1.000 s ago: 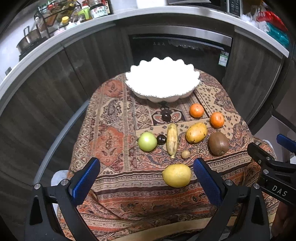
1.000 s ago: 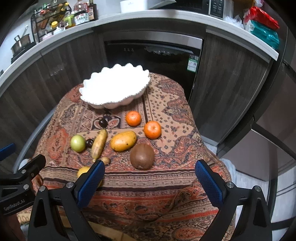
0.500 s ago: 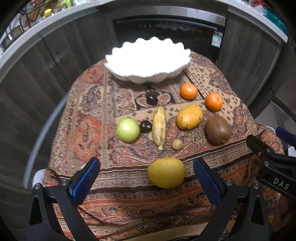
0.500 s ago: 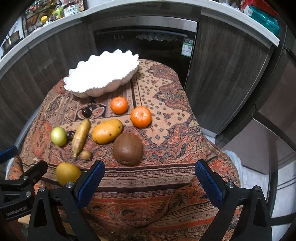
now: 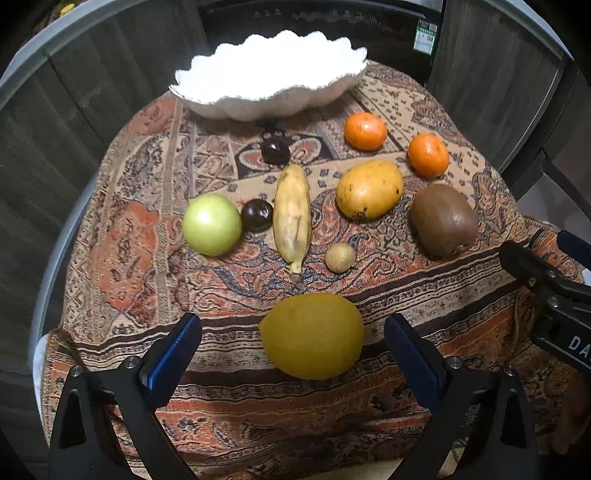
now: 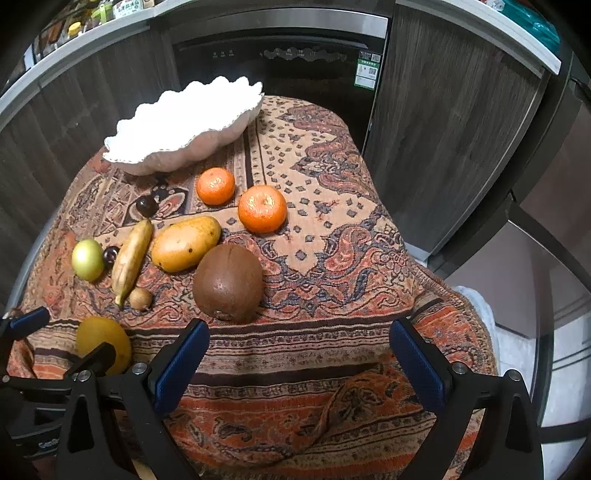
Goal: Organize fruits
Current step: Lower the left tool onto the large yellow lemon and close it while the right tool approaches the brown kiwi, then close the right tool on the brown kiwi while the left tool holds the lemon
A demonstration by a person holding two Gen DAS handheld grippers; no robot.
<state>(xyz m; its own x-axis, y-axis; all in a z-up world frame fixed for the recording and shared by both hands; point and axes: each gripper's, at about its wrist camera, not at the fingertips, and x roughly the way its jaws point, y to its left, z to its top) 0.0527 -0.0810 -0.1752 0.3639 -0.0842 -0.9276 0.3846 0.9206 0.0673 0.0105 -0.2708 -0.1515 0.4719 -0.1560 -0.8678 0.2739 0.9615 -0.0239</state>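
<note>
A white scalloped bowl [image 5: 269, 74] [image 6: 184, 125] stands empty at the far side of a patterned cloth. In front of it lie two oranges [image 5: 365, 131] [image 5: 427, 154], a mango [image 5: 369, 189], a brown kiwi [image 5: 443, 220] [image 6: 228, 282], a banana [image 5: 292, 216], a green apple [image 5: 211, 224], two dark plums [image 5: 256, 215] [image 5: 275, 149] and a small tan fruit [image 5: 340, 257]. My left gripper [image 5: 293, 347] is open, and a yellow lemon [image 5: 313, 334] sits just ahead between its fingers. My right gripper [image 6: 299, 350] is open over the cloth's front edge, the kiwi just beyond its left finger.
The cloth [image 6: 332, 229] drapes over a small round table and falls away at the front and right. Dark cabinets [image 6: 443, 129] and an oven door [image 6: 280, 55] stand behind it. A counter [image 6: 92, 22] with bottles runs along the top left.
Both grippers have moved forward and down toward the fruit. The lemon now lies between the left fingers, and the kiwi is close in front of the right gripper.
</note>
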